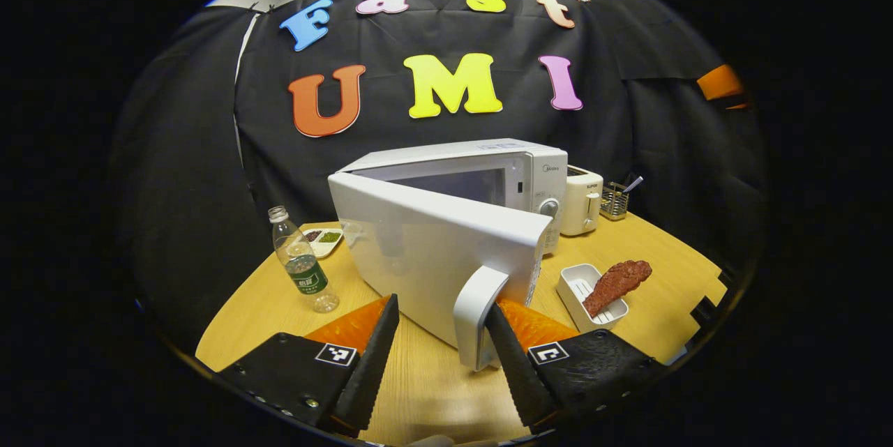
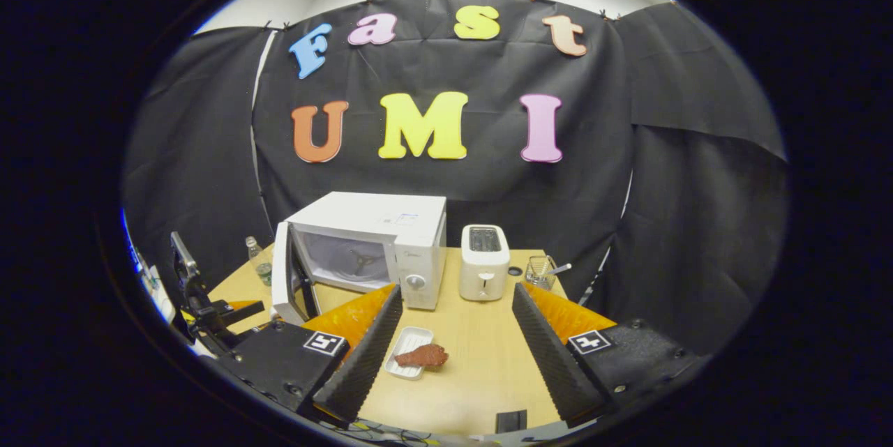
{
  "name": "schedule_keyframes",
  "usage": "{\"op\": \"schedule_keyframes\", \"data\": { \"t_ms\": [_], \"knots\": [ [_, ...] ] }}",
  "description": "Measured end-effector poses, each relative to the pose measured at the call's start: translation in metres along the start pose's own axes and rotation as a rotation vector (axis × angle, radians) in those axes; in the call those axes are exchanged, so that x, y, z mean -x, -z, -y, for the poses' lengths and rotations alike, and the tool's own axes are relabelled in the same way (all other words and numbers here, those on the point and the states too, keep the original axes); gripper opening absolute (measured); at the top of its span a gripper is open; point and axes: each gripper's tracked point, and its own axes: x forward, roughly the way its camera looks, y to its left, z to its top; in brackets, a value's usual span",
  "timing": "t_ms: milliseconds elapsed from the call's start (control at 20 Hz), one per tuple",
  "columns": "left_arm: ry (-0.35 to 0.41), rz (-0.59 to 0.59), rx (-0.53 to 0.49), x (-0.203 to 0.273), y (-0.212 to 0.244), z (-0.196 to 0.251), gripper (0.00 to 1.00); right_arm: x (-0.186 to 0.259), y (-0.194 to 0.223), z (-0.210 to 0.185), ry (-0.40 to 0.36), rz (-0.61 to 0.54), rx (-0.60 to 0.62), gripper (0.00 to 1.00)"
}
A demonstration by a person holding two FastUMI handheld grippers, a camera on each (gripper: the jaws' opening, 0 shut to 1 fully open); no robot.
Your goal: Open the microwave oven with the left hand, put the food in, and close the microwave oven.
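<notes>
1. We see the microwave oven [image 2: 363,252] ahead and left of the right gripper [image 2: 453,335], door [image 1: 432,259] swung partly open.
2. Our left gripper [image 1: 439,342] spreads wide; the door handle [image 1: 478,314] sits between its fingers, touching the right one.
3. Our right gripper, also wide and empty, is nearer the food [image 2: 422,356].
4. The food lies across a white tray [image 2: 408,349], just ahead between the jaws, long axis crosswise.
</notes>
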Motion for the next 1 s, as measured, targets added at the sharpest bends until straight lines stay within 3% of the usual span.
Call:
{"op": "schedule_keyframes", "data": {
  "t_ms": [200, 250, 300, 350, 400, 450, 600, 650, 700, 750, 800, 850, 900, 950, 1000],
  "knots": [
    [-0.049, 0.000, 0.008, 0.023, 0.012, -0.034, 0.76, 0.001, 0.013, -0.021, -0.016, -0.015, -0.013, 1.00],
    [-0.067, -0.003, 0.011, 0.030, 0.015, -0.046, 0.77, 0.001, 0.017, -0.027, -0.020, -0.022, -0.014, 0.92],
    [-0.084, -0.006, 0.012, 0.036, 0.020, -0.058, 0.77, 0.001, 0.021, -0.034, -0.029, -0.028, -0.016, 1.00],
    [-0.097, -0.011, 0.016, 0.042, 0.023, -0.069, 0.79, 0.001, 0.025, -0.041, -0.037, -0.031, -0.018, 1.00],
    [-0.109, -0.012, 0.023, 0.047, 0.026, -0.081, 0.73, 0.000, 0.028, -0.047, -0.041, -0.032, -0.020, 1.00],
    [-0.117, -0.017, 0.030, 0.052, 0.030, -0.090, 0.84, 0.000, 0.029, -0.055, -0.050, -0.034, -0.022, 1.00],
    [-0.170, -0.021, 0.041, 0.070, 0.036, -0.116, 0.84, -0.005, 0.042, -0.075, -0.080, -0.045, -0.017, 1.00],
    [-0.187, -0.010, 0.046, 0.077, 0.035, -0.124, 0.84, -0.009, 0.046, -0.079, -0.088, -0.055, -0.015, 0.92],
    [-0.206, 0.004, 0.043, 0.084, 0.031, -0.132, 0.86, -0.013, 0.051, -0.082, -0.094, -0.060, -0.014, 1.00],
    [-0.226, 0.010, 0.032, 0.088, 0.030, -0.143, 0.88, -0.017, 0.055, -0.083, -0.093, -0.070, -0.013, 1.00],
    [-0.254, 0.010, 0.018, 0.092, 0.032, -0.156, 0.84, -0.024, 0.062, -0.084, -0.096, -0.079, -0.011, 1.00],
    [-0.279, 0.004, 0.010, 0.095, 0.033, -0.168, 0.92, -0.029, 0.070, -0.082, -0.095, -0.094, -0.010, 1.00],
    [-0.308, 0.000, 0.009, 0.099, 0.033, -0.179, 0.92, -0.036, 0.079, -0.078, -0.093, -0.112, -0.009, 0.92],
    [-0.331, -0.007, 0.014, 0.104, 0.034, -0.189, 0.92, -0.043, 0.088, -0.074, -0.089, -0.129, -0.008, 1.00],
    [-0.353, -0.017, 0.020, 0.109, 0.036, -0.196, 0.92, -0.049, 0.098, -0.069, -0.085, -0.146, -0.011, 1.00]
  ]
}}
